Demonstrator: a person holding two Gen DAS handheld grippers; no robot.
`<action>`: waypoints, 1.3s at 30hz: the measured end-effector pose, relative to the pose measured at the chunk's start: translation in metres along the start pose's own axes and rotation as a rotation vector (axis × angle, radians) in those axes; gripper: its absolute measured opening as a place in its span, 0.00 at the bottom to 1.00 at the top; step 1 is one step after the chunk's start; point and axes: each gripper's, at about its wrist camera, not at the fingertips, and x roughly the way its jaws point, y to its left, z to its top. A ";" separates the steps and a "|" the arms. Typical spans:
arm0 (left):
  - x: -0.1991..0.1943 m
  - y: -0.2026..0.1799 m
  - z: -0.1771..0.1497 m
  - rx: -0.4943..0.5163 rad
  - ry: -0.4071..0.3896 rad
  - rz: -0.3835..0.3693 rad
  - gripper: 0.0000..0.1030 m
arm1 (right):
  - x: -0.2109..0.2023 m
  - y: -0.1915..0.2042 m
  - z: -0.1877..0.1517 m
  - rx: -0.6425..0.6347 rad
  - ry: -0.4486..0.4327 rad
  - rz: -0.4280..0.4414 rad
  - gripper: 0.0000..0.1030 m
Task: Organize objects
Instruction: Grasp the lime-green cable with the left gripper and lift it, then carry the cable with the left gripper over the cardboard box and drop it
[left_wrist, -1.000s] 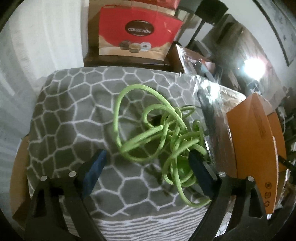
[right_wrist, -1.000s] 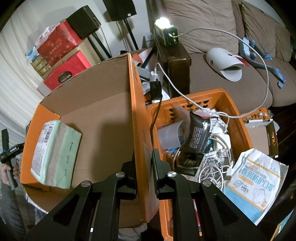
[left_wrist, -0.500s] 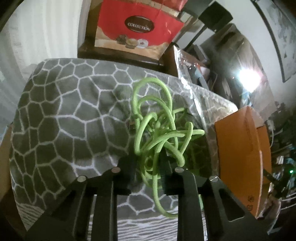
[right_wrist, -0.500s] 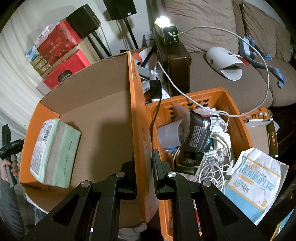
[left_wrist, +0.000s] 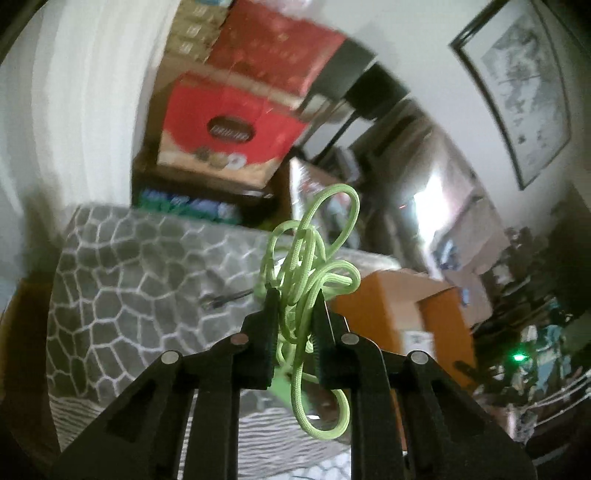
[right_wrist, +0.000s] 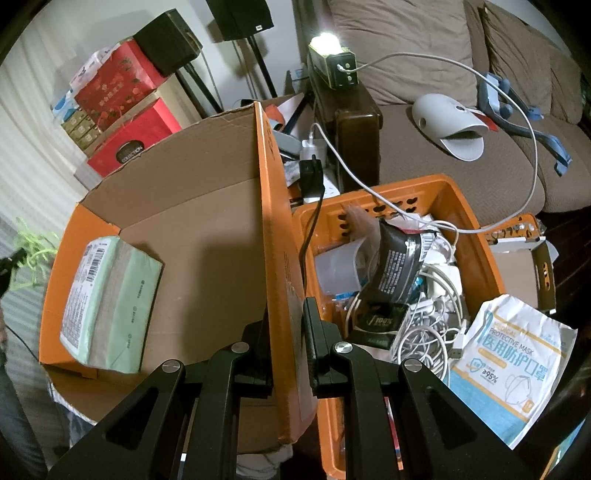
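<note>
A tangled lime-green cord (left_wrist: 314, 258) hangs in the air between the pads of my left gripper (left_wrist: 295, 295), whose jaws are still closing on it; loops dangle below the fingers. Under it lies a grey cushion with a white web pattern (left_wrist: 129, 295). The cord (right_wrist: 33, 251) also shows at the far left edge of the right wrist view. My right gripper (right_wrist: 286, 306) is shut on the upright flap (right_wrist: 273, 221) of an open orange cardboard box (right_wrist: 59, 280). A pale green packet (right_wrist: 110, 295) lies inside the box.
An orange plastic basket (right_wrist: 476, 236) full of cables and pouches stands right of the box. A face-mask packet (right_wrist: 513, 369) lies beside it. Behind are a brown sofa (right_wrist: 424, 166), a lit lamp (right_wrist: 328, 40), stacked red boxes (left_wrist: 229, 125) and speakers.
My left gripper shut on the green cord and lifted it off the patterned cushion, tilting upward. The right gripper and the box flap stayed still.
</note>
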 end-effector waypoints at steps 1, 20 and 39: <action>-0.007 -0.007 0.003 0.010 -0.013 -0.013 0.14 | 0.000 0.000 0.000 0.000 0.000 0.000 0.12; -0.044 -0.152 0.036 0.187 -0.064 -0.161 0.14 | 0.000 0.001 0.000 0.001 0.001 0.001 0.12; 0.032 -0.255 -0.016 0.223 0.111 -0.325 0.14 | 0.000 0.000 0.001 0.003 0.001 -0.001 0.12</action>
